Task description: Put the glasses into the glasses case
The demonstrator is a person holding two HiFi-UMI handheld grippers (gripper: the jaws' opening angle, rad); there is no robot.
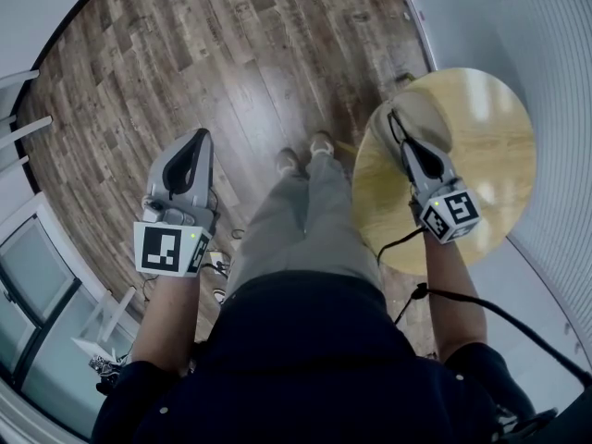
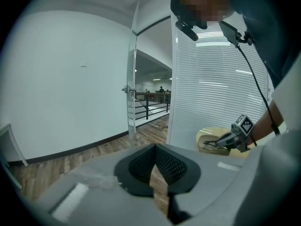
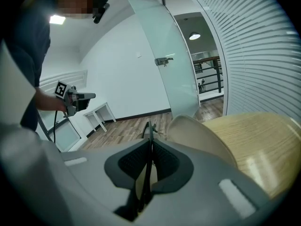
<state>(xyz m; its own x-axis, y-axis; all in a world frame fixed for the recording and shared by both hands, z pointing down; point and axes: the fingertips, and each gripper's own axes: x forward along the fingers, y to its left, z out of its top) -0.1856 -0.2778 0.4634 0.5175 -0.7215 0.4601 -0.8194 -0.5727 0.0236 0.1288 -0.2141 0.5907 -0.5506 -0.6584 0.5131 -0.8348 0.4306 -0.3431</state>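
Right gripper view: glasses [image 3: 149, 128] pinched in right claw [image 3: 151, 147].

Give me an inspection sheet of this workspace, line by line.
Surface: round light wooden table, mostly bare.
Job's things: beige glasses case on the table; thin black glasses held beside it.
Clutter: nothing seen.
Grippers: right gripper shut on the glasses; left gripper shut, empty, over the floor.
Cables: black cable trails from the right arm.
Surroundings: dark plank floor, white blinds, glass door.
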